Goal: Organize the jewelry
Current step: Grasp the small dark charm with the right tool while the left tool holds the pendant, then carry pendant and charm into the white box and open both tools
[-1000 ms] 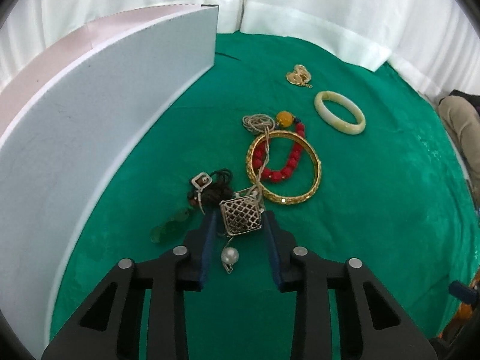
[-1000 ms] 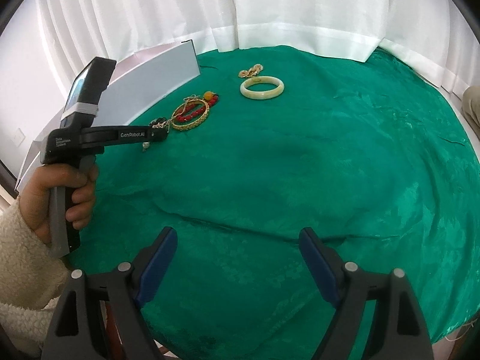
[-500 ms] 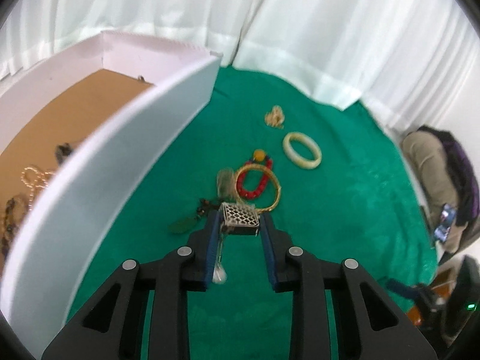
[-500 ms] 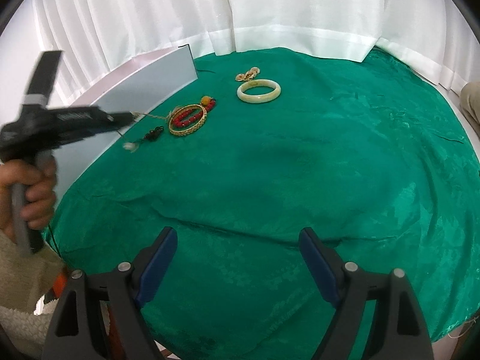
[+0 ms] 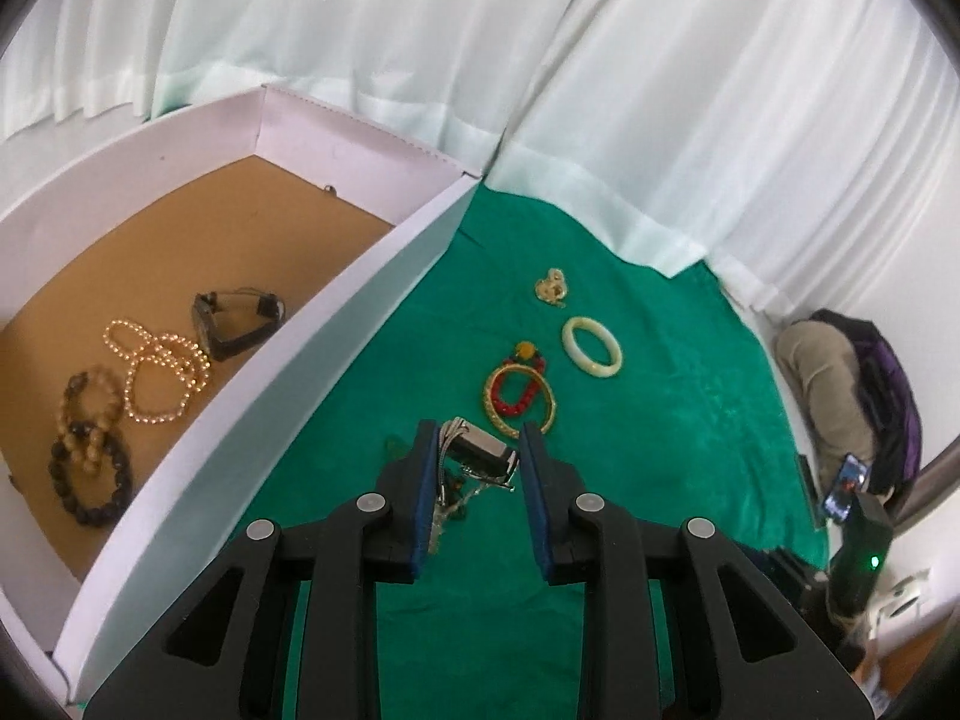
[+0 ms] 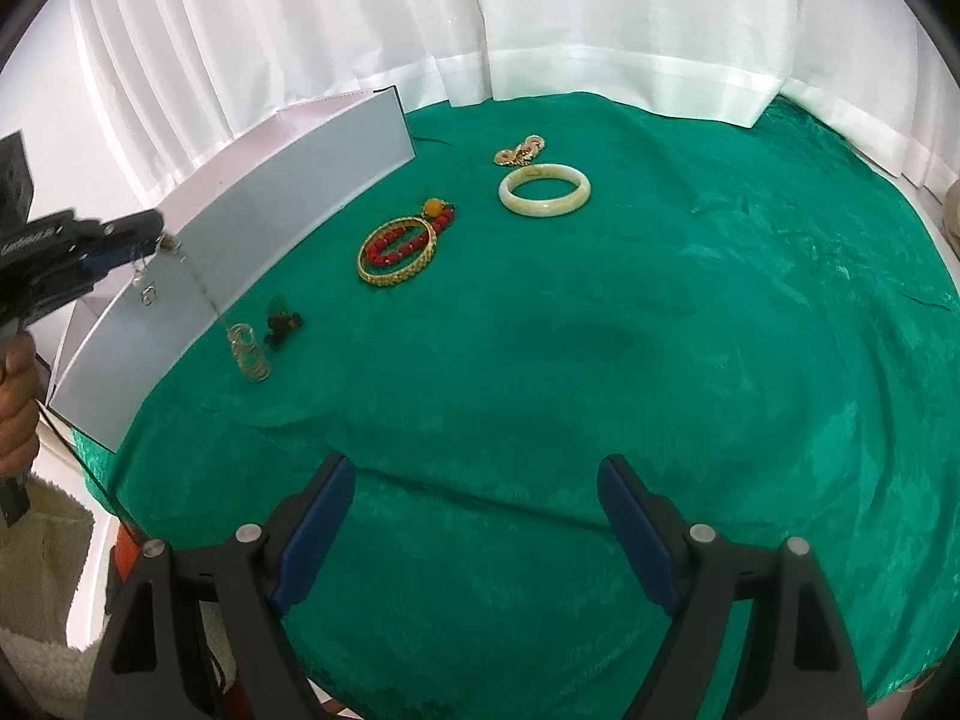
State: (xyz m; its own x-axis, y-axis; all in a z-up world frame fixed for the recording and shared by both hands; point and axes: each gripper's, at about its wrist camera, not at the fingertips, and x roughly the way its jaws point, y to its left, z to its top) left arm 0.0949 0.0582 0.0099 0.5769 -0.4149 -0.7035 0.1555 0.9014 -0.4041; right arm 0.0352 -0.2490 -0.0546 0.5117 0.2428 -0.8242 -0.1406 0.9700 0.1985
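My left gripper (image 5: 477,450) is shut on a silver pendant necklace (image 5: 480,455), lifted above the green cloth beside the white box (image 5: 336,348). In the right wrist view the left gripper (image 6: 150,240) is high at the left and the necklace chain (image 6: 243,345) hangs down in front of the box wall. On the cloth lie a gold bangle (image 5: 519,402) around a red bead bracelet (image 5: 516,387), a pale jade bangle (image 5: 591,347), a gold chain clump (image 5: 552,287) and a dark cord piece (image 6: 283,321). My right gripper (image 6: 477,516) is open and empty over the near cloth.
The box holds a black watch (image 5: 234,324), a pearl strand (image 5: 159,369) and brown bead bracelets (image 5: 90,438). White curtains hang behind the round table (image 6: 660,360). A bag (image 5: 864,384) and a phone (image 5: 843,480) lie off the table at right.
My left gripper has risen with the necklace and drawn back, so the chain has left the pile and the box's inside shows. The right gripper has not moved.
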